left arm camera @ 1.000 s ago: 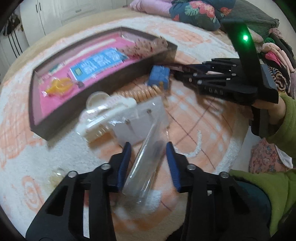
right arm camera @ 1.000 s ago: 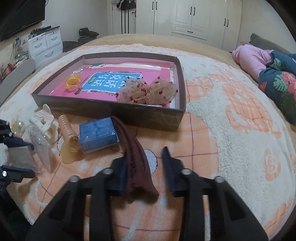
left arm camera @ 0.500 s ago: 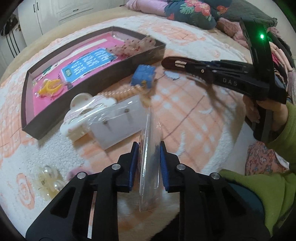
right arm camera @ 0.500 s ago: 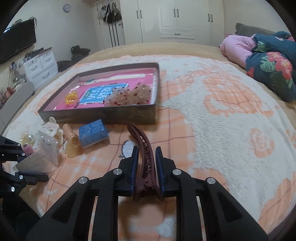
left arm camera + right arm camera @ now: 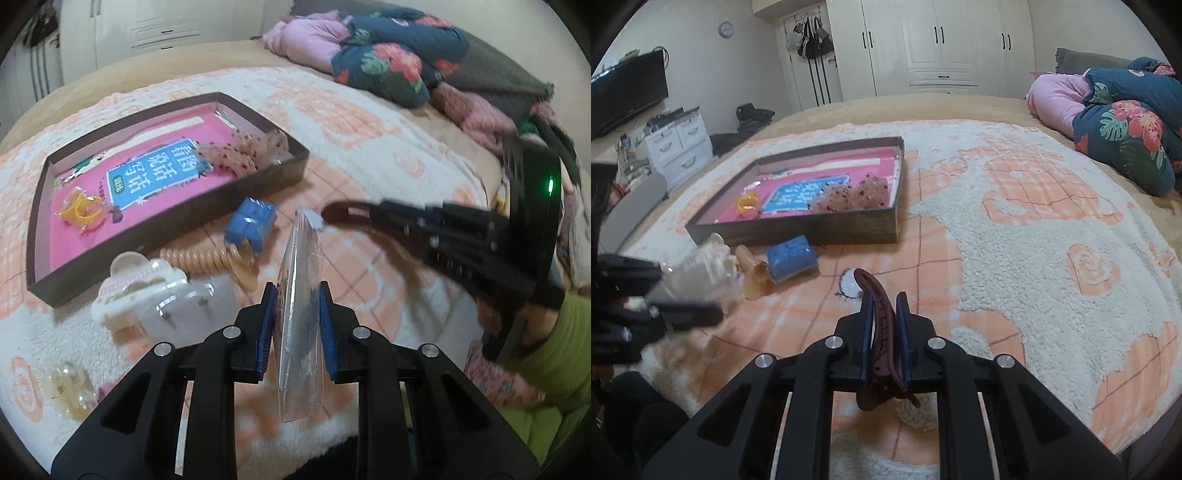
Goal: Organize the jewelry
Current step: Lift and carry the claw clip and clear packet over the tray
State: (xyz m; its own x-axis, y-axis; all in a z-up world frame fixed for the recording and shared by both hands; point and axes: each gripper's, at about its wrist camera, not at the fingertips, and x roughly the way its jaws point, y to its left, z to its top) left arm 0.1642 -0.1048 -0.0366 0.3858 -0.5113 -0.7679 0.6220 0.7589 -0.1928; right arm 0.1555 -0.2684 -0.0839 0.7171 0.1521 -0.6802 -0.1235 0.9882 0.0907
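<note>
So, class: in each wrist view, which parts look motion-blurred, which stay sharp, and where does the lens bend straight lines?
Left wrist view: the right gripper is smeared, the clear packet sharp, the brown tray rim bowed. Right wrist view: the left gripper is blurred, the maroon hair clip crisp, the wardrobe doors curved.

Clear glossy plastic sleeve; dark red smooth plastic hair clip; fuzzy cloth blanket; matt cardboard tray w/ glossy pink liner.

Box behind blue case; coil tie left of case.
</note>
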